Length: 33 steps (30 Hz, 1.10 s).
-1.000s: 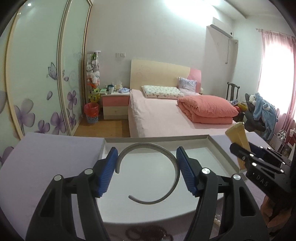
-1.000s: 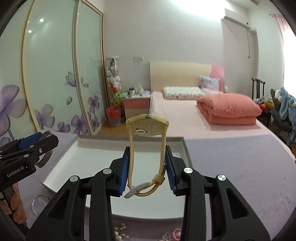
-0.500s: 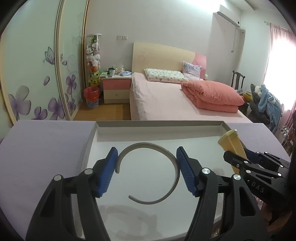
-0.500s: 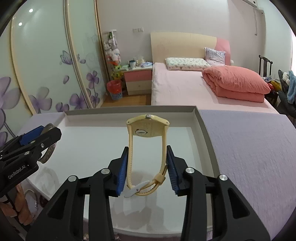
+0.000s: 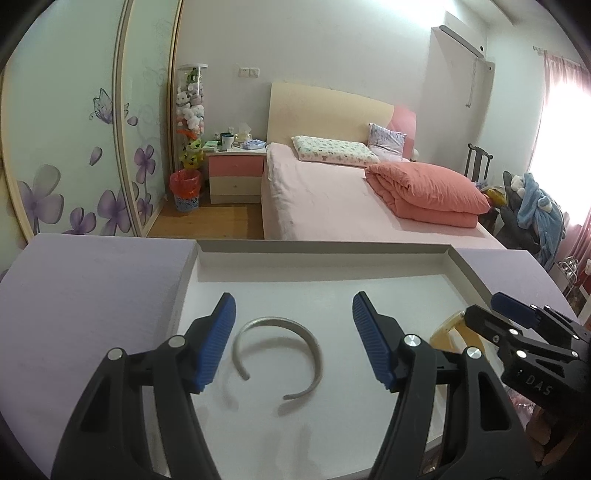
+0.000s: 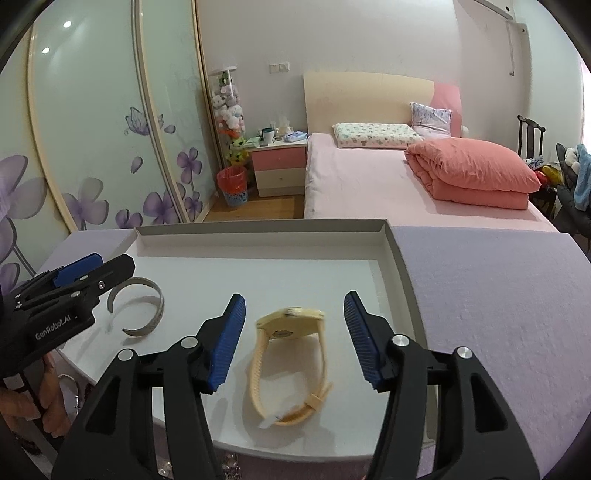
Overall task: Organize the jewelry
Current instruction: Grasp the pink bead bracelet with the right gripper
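My left gripper [image 5: 293, 339] is released, and the silver bangle [image 5: 277, 355] lies in the white tray [image 5: 317, 258] between its fingers. My right gripper [image 6: 293, 338] is also released above the yellow watch [image 6: 290, 363], which rests in the same tray.

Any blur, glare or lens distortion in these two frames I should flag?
Left wrist view: strong fisheye bending, window blown out, silver bangle sharp with a soft shadow. Right wrist view: same bending, yellow watch slightly motion-blurred, ceiling lights reflected in the wardrobe door.
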### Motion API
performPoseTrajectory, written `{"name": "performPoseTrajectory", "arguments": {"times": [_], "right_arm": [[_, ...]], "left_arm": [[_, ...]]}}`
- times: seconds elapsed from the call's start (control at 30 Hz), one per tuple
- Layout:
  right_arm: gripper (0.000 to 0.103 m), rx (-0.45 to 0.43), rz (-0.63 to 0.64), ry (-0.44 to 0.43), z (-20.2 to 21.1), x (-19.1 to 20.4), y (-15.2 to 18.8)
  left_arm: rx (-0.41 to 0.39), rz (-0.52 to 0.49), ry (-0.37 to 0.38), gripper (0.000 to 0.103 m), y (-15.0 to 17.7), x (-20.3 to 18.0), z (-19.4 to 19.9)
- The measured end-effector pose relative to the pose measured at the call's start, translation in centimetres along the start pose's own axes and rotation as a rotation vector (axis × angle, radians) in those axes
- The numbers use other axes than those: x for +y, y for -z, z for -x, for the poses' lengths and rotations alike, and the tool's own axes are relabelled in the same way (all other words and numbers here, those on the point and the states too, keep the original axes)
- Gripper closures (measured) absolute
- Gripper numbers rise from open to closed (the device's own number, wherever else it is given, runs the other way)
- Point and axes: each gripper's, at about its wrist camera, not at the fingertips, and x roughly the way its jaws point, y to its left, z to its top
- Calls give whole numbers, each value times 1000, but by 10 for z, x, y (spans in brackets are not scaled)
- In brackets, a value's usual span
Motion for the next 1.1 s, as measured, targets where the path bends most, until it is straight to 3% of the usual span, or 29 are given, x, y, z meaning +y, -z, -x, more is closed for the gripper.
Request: {"name": "performPoseTrajectory", "arguments": {"times": [0.43,0.53,0.9,1.1], "right_arm": [[46,-52,-7,-7,57,-7,18],[46,-51,3,-2,75,-9,33],[46,73,19,27,108,-19,95],[46,162,-40,86,95,-42,113]], "left_arm": [[-58,13,-19,38,15,10,64],[-78,4,-27,33,27,13,89],[-58,-18,-76,27,100,39,159],[-48,4,-95,27,112,54,169]]}}
